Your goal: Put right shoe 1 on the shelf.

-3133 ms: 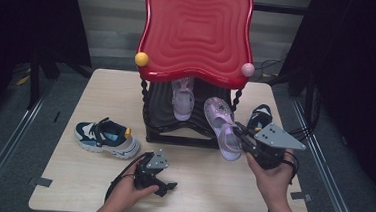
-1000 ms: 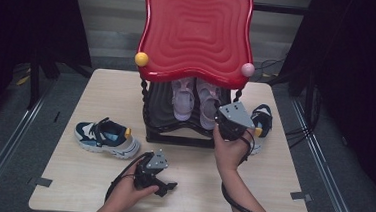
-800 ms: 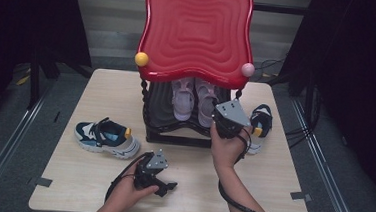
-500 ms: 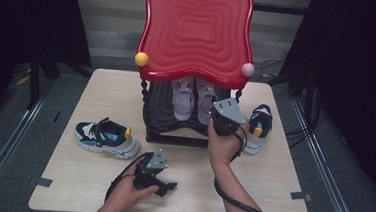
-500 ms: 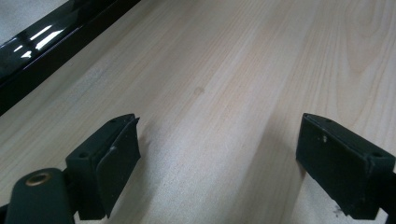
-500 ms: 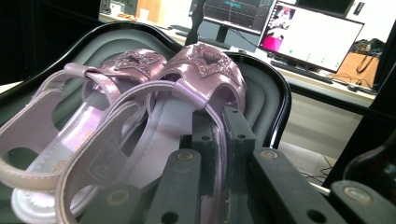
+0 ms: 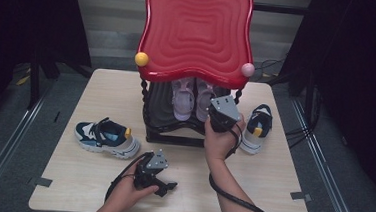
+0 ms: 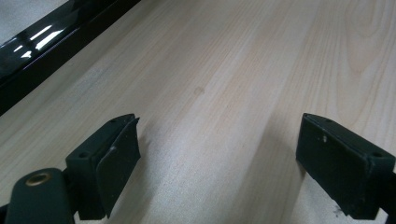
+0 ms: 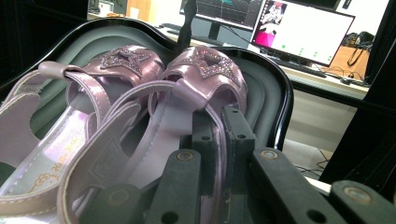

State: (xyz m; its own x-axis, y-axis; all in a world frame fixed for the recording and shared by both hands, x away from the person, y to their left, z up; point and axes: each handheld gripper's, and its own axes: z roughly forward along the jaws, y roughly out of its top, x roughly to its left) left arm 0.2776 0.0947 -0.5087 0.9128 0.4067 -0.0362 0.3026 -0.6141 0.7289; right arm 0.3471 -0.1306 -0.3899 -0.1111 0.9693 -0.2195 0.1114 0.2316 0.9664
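Your right gripper (image 9: 215,135) is clamped on the heel strap of the right-hand sandal (image 9: 187,88), now lying on the rack's lower shelf (image 9: 275,88) beside its mate (image 9: 88,79). Seat it level and aligned before releasing. Your left gripper (image 7: 163,187) rests on the table (image 8: 243,70), jaws apart, empty.

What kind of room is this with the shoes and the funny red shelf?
Probably a lab or test room set up for recording, not a home. Computer monitors glow behind the wooden table, cables run across the floor, and dark curtains hang around the red-topped shoe rack.
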